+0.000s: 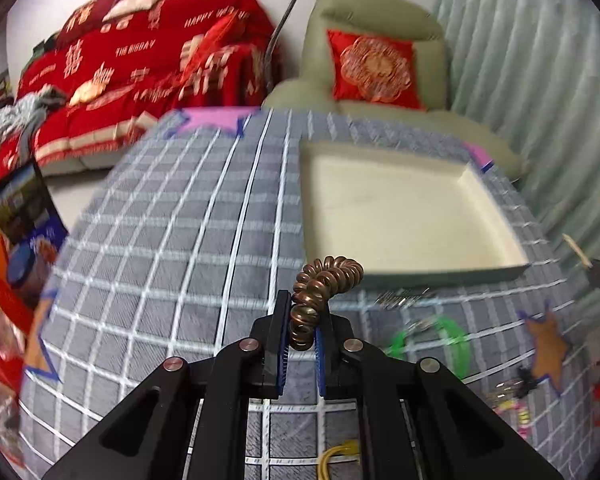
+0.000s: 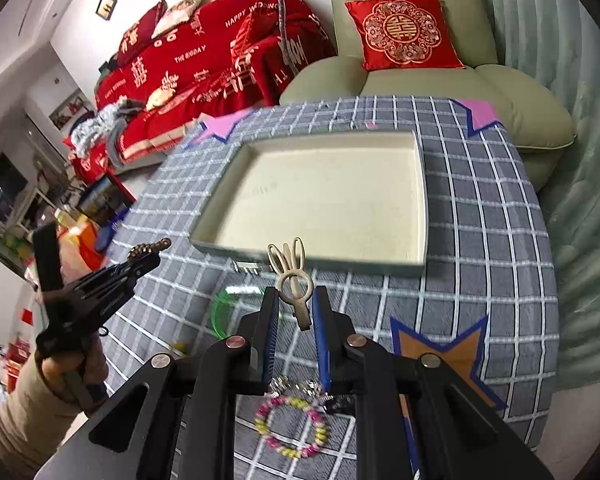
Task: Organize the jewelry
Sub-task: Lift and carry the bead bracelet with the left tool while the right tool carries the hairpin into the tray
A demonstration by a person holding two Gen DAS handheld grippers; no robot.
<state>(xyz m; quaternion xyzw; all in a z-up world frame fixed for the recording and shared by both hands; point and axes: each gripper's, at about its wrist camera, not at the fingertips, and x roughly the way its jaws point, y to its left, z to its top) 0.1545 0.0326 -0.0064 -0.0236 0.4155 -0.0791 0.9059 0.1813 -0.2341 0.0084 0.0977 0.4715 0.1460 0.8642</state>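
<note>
My left gripper (image 1: 303,312) is shut on a brown spiral hair tie (image 1: 320,288), held above the checked cloth just before the cream tray (image 1: 396,208). It shows at the left of the right wrist view (image 2: 150,256), still holding the brown coil (image 2: 150,249). My right gripper (image 2: 296,300) is shut on a cream rabbit-ear hair clip (image 2: 294,276), held above the cloth in front of the tray's (image 2: 328,196) near rim. A green ring (image 1: 432,340) (image 2: 224,312) and a pink-yellow bead bracelet (image 2: 292,428) lie on the cloth.
A silver clip (image 1: 400,298) lies near the tray's front rim. A yellow piece (image 1: 336,458) lies under my left gripper. Orange star (image 2: 440,356) and pink star (image 2: 478,114) patches mark the cloth. A green armchair (image 2: 420,60) and a red sofa (image 2: 220,60) stand behind the table.
</note>
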